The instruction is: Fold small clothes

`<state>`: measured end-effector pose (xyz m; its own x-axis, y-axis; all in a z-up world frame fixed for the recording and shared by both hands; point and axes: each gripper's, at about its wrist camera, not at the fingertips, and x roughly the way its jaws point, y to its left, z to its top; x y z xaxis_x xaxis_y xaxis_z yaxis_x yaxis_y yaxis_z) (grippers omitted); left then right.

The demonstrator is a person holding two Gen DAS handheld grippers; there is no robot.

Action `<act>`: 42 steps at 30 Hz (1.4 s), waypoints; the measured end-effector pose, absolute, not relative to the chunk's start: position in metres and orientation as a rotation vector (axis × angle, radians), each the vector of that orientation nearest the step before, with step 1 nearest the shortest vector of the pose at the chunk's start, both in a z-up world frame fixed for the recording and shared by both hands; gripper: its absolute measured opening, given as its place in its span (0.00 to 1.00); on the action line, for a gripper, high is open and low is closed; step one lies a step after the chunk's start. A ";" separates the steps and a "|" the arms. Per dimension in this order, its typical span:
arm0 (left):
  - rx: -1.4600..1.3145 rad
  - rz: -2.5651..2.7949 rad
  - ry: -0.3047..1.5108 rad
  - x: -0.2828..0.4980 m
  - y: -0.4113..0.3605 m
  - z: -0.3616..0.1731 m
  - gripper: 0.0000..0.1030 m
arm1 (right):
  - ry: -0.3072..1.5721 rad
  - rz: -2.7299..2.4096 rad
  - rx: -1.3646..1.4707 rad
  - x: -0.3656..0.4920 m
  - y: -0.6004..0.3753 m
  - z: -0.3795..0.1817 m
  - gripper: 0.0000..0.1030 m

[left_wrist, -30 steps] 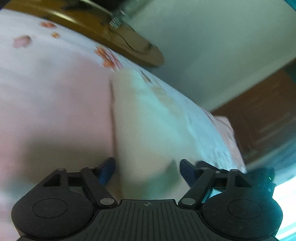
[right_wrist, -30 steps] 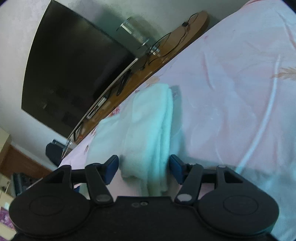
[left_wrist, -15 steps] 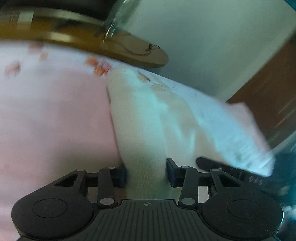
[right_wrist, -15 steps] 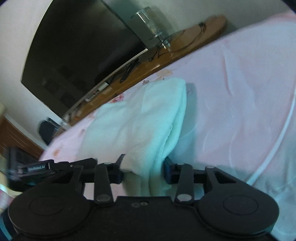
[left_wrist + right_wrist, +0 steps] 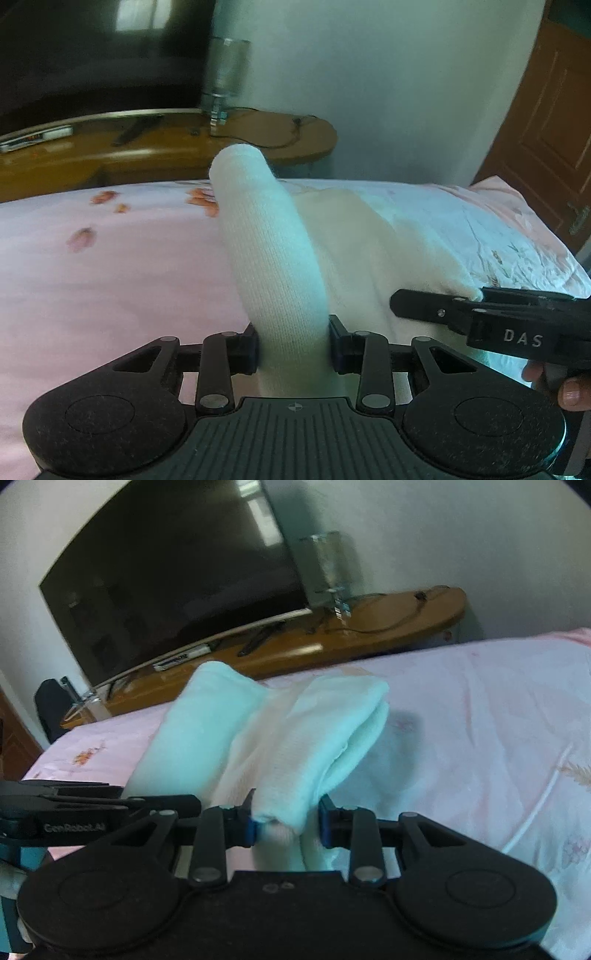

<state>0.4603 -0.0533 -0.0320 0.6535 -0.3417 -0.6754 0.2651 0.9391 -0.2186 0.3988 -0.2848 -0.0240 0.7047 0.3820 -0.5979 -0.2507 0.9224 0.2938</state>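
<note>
A small white knit garment (image 5: 273,251) lies on the pink bed sheet (image 5: 110,266), its near edge lifted off the sheet. My left gripper (image 5: 293,349) is shut on its near left corner, which rises as a thick fold. My right gripper (image 5: 286,821) is shut on the garment's (image 5: 306,738) near right corner. The right gripper also shows in the left wrist view (image 5: 480,317), level with mine at the right. The left gripper shows at the left edge of the right wrist view (image 5: 74,805). The far part of the garment sags onto the bed.
A wooden TV bench (image 5: 166,147) runs along the far edge of the bed, with a dark television (image 5: 166,583), a clear stand (image 5: 328,568) and cables on it. A brown door (image 5: 546,122) stands at the right. The pink sheet (image 5: 480,720) spreads to the right.
Both grippers closed on the garment's near corners and lifted them off the sheet. The views tilted up to level, so the bench and television now show.
</note>
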 end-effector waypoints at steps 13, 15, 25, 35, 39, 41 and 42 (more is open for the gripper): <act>-0.117 -0.044 0.829 0.379 0.154 -0.027 0.35 | 0.746 0.644 0.125 0.386 -0.078 -0.018 0.29; -0.124 -0.006 0.855 0.370 0.179 -0.037 0.35 | 0.776 0.679 0.137 0.384 -0.049 -0.029 0.29; -0.164 0.098 0.839 0.336 0.239 -0.080 0.91 | 0.961 0.692 0.426 0.399 -0.041 -0.097 0.37; -0.387 0.152 0.809 0.362 0.268 -0.107 0.97 | 0.915 0.741 0.397 0.434 -0.032 -0.098 0.38; -0.353 0.142 0.825 0.370 0.261 -0.109 1.00 | 0.873 0.742 0.273 0.430 -0.026 -0.099 0.36; -0.360 0.143 0.832 0.363 0.262 -0.102 1.00 | 0.903 0.731 0.309 0.430 -0.033 -0.097 0.39; -0.351 0.146 0.817 0.352 0.261 -0.096 1.00 | 0.913 0.723 0.316 0.429 -0.037 -0.094 0.40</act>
<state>0.3524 0.2607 -0.0959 0.6782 -0.0069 -0.7349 -0.2611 0.9324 -0.2498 0.4285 -0.0366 -0.0942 0.4000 0.6875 -0.6060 -0.4325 0.7246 0.5365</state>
